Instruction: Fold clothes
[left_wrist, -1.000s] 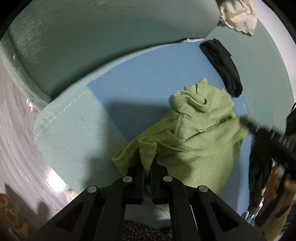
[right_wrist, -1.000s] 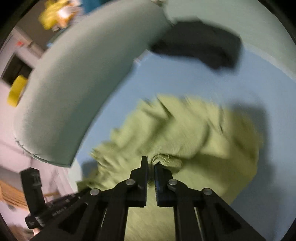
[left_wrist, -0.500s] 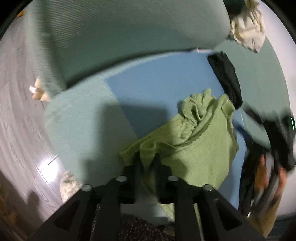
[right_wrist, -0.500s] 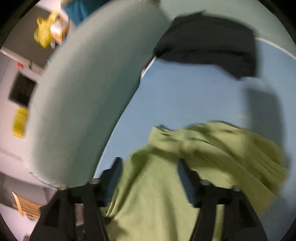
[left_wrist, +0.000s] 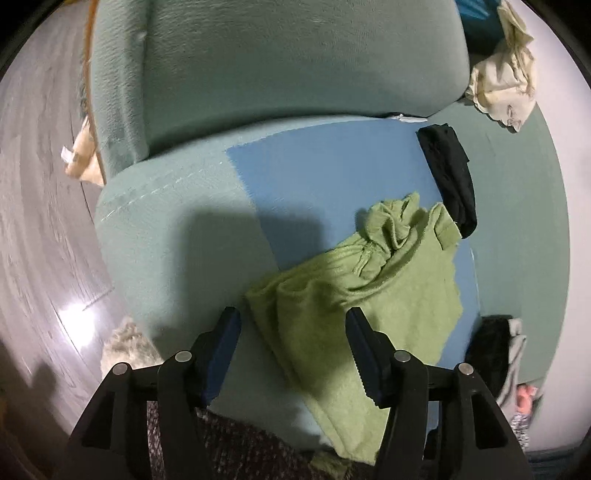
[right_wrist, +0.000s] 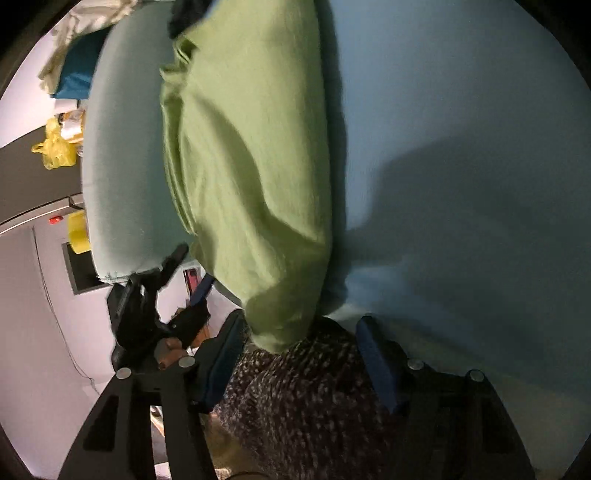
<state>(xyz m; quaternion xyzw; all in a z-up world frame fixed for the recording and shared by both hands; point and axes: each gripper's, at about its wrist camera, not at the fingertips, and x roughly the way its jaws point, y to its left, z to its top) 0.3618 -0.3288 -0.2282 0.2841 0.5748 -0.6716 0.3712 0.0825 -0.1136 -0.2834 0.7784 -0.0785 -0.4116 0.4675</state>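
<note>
A green garment (left_wrist: 369, 295) lies crumpled on a blue mat (left_wrist: 332, 173) on a teal sofa seat, its near end hanging over the seat's front edge. My left gripper (left_wrist: 293, 354) is open just above the garment's near edge, touching nothing. In the right wrist view the same green garment (right_wrist: 251, 166) stretches away from me. My right gripper (right_wrist: 299, 354) is open and empty at the garment's near end, over a speckled dark fabric (right_wrist: 306, 398). The left gripper (right_wrist: 166, 295) shows at the lower left of that view.
A folded black garment (left_wrist: 450, 177) lies at the mat's far right edge. A cream cloth (left_wrist: 502, 85) sits on the sofa behind it. The sofa backrest (left_wrist: 277, 62) rises behind the mat. Grey floor (left_wrist: 40, 206) lies left. More clothes (left_wrist: 506, 350) sit at the right.
Both grippers were shut on the green garment a second ago. Both have opened and let it go, and pulled back toward the sofa's front edge. The garment now rests on the seat.
</note>
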